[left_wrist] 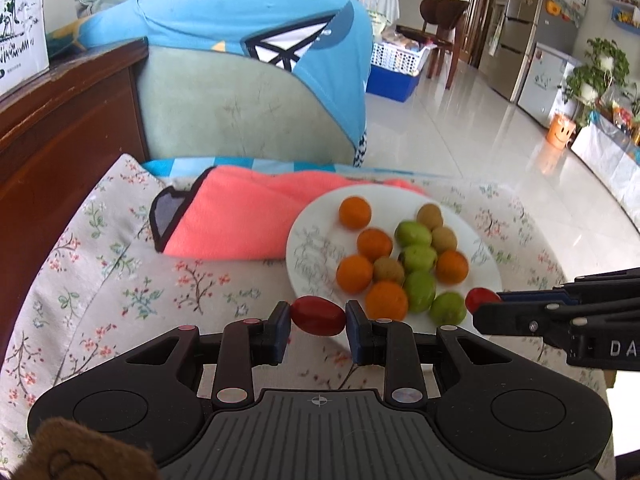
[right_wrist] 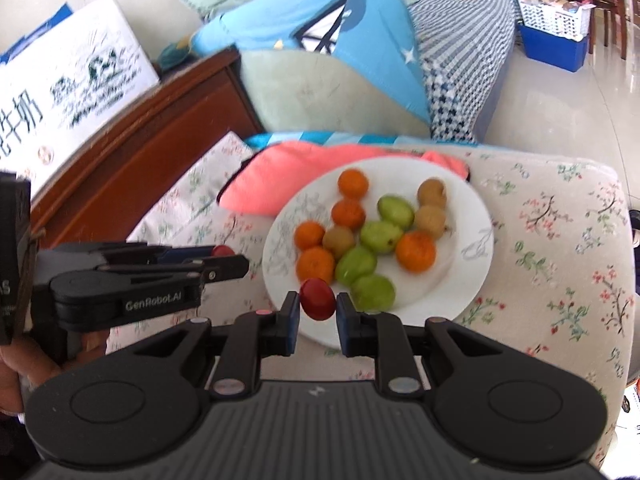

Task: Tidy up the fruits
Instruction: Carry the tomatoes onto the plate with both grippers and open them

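A white plate (left_wrist: 312, 240) (right_wrist: 472, 216) sits on a floral cloth and holds several oranges (left_wrist: 354, 274), green fruits (left_wrist: 419, 258) and brown fruits (left_wrist: 444, 239). My left gripper (left_wrist: 318, 316) is shut on a red cherry tomato (left_wrist: 318, 315) at the plate's near left edge. My right gripper (right_wrist: 318, 306) is shut on another red cherry tomato (right_wrist: 318, 299) over the plate's near rim. The right gripper also shows in the left wrist view (left_wrist: 486, 304), holding its tomato (left_wrist: 478, 298). The left gripper shows in the right wrist view (right_wrist: 228, 258).
A folded coral-pink cloth (left_wrist: 240, 220) lies behind the plate, partly under it. A wooden bed frame (left_wrist: 68, 128) and blue and green cushions (left_wrist: 248, 92) stand behind. The floral surface's edge drops to a tiled floor (left_wrist: 480, 140) on the right.
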The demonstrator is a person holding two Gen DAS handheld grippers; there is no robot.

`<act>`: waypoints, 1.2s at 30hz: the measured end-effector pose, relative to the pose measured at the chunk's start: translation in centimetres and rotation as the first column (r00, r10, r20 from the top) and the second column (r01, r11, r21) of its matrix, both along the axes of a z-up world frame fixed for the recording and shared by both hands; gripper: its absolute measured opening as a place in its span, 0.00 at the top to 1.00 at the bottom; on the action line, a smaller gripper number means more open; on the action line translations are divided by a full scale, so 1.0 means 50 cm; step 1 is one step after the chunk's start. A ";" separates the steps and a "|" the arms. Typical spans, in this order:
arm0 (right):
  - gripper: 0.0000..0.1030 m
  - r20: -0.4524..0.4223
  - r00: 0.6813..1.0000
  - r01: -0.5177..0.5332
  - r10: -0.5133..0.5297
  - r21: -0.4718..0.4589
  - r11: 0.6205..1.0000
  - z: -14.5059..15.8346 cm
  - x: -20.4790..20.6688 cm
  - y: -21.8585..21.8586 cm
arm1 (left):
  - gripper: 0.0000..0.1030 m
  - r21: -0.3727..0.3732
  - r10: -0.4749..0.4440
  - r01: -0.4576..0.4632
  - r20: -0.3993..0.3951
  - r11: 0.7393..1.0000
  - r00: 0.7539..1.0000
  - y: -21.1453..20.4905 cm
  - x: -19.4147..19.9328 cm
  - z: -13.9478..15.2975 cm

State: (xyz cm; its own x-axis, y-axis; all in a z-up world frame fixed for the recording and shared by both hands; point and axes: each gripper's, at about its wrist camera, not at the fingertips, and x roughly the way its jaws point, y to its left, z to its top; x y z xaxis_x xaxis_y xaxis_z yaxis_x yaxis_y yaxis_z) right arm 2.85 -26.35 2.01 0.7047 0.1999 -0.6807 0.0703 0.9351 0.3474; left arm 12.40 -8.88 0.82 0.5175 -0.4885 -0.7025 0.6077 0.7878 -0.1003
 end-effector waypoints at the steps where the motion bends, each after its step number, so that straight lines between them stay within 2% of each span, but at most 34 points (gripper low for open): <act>1: 0.81 0.007 1.000 0.011 -0.011 0.006 1.000 0.004 0.002 -0.006 | 0.74 -0.006 0.002 -0.002 -0.001 1.000 1.000 -0.002 0.001 0.002; 12: 0.81 0.045 0.993 0.105 -0.107 0.041 0.994 0.022 0.025 -0.047 | 0.74 -0.066 0.040 -0.041 -0.006 0.997 0.999 -0.042 0.027 0.020; 29: 0.81 -0.027 0.968 0.250 -0.248 0.129 0.960 -0.024 0.063 -0.082 | 0.74 -0.106 0.162 -0.171 -0.094 0.980 0.982 -0.094 0.089 -0.009; 33: 0.77 -0.037 0.962 0.273 -0.270 0.146 0.951 -0.027 0.066 -0.088 | 0.72 -0.109 0.168 -0.177 -0.085 0.978 0.982 -0.098 0.086 -0.004; 34: 0.77 -0.036 0.961 0.276 -0.274 0.148 0.950 -0.027 0.067 -0.089 | 0.68 -0.107 0.171 -0.179 -0.085 0.978 0.982 -0.099 0.086 -0.003; 36: 0.77 -0.032 0.961 0.277 -0.275 0.145 0.950 -0.024 0.066 -0.089 | 0.56 -0.101 0.181 -0.187 -0.067 0.977 0.981 -0.098 0.082 0.003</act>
State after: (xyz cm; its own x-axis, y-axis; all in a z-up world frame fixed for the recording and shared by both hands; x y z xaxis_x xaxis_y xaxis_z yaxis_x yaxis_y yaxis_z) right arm 6.17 -30.82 0.81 0.7389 0.0969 -0.6668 0.3235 0.8171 0.4771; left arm 16.49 -13.76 0.97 0.5656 -0.4624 -0.6828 0.4443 0.8684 -0.2201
